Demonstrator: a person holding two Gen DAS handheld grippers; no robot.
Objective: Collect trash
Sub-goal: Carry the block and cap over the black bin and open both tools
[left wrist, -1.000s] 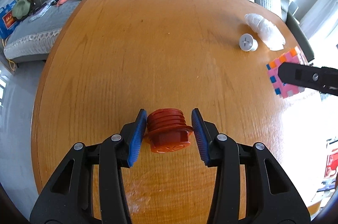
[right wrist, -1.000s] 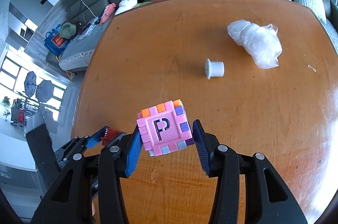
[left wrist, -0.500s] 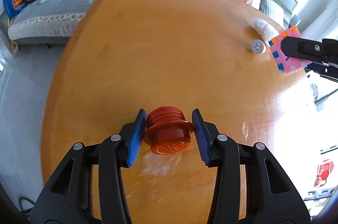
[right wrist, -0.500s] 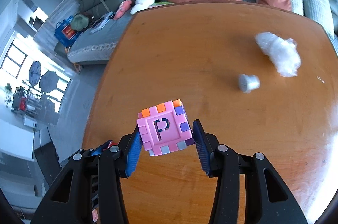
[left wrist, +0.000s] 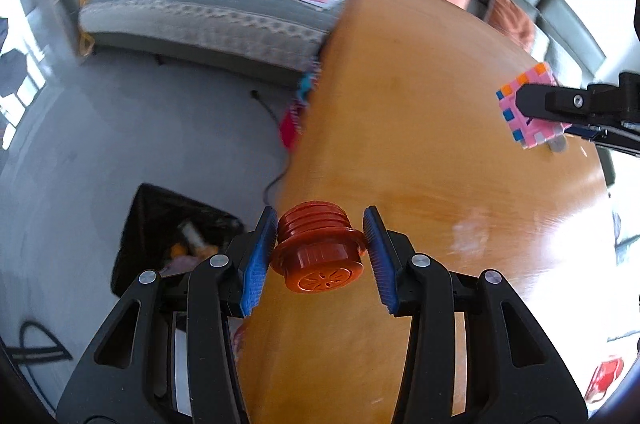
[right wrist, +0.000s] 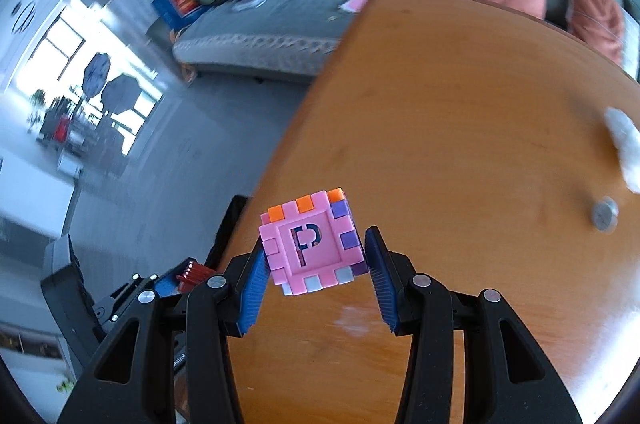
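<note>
Left gripper [left wrist: 320,252] clamps orange threaded plug [left wrist: 318,252] between blue pads, jaws narrow, held above left edge of wooden table [left wrist: 420,144]. Black-lined trash bin [left wrist: 160,224] on floor below-left, already holding scraps. Right gripper [right wrist: 316,264] partly closed, gripping pink puzzle cube [right wrist: 312,244] marked "P", over table. White cap [right wrist: 605,214] and crumpled plastic [right wrist: 624,148] lie far right on table.

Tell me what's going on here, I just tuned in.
A person is clearing a wooden table with two handheld grippers. The left gripper is clamped on an orange ribbed plastic cap; the right gripper holds a pink foam puzzle cube. A black bin sits on the floor beside the table. A grey cap and crumpled clear plastic remain.
</note>
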